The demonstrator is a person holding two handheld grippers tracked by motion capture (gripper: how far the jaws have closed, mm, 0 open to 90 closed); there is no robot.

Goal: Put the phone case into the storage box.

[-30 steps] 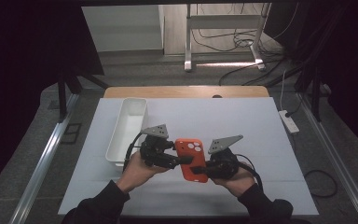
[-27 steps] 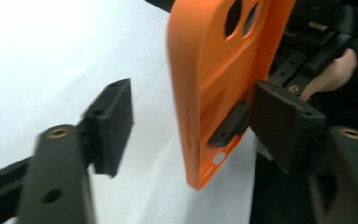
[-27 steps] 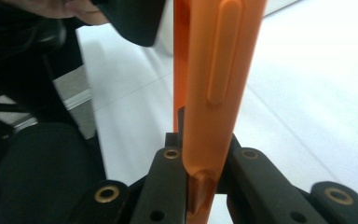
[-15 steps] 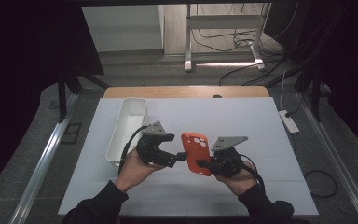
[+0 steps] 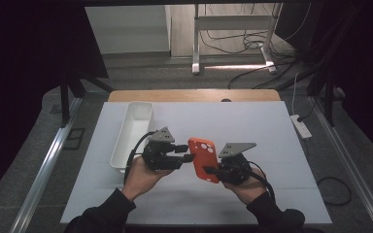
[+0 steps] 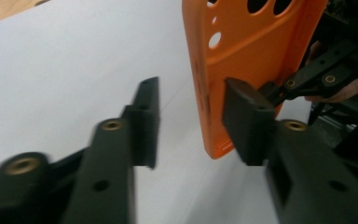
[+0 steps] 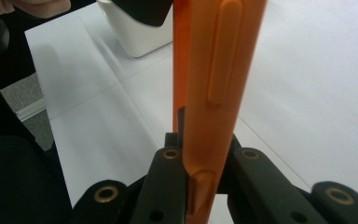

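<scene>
An orange phone case (image 5: 203, 158) stands tilted above the white table, and my right gripper (image 5: 210, 171) is shut on its lower end. In the right gripper view the case (image 7: 212, 84) rises edge-on from between the jaws of my right gripper (image 7: 200, 186). My left gripper (image 5: 189, 158) points at the case's left side. In the left gripper view the case's (image 6: 256, 51) lower edge sits between the jaws of my left gripper (image 6: 191, 121), close against the right pad (image 6: 244, 116) and apart from the left pad (image 6: 147, 119). These jaws have just been closing.
A long white tray (image 5: 132, 132) stands on the table to the left of my left hand, and its corner (image 7: 137, 32) shows in the right gripper view. A wooden edge (image 5: 194, 95) runs along the table's back. A power strip (image 5: 301, 126) lies on the floor at right.
The case has turned from lying nearly flat between both grippers to standing tilted in the right gripper. The left jaws came off it, spread, then narrowed around its edge.
</scene>
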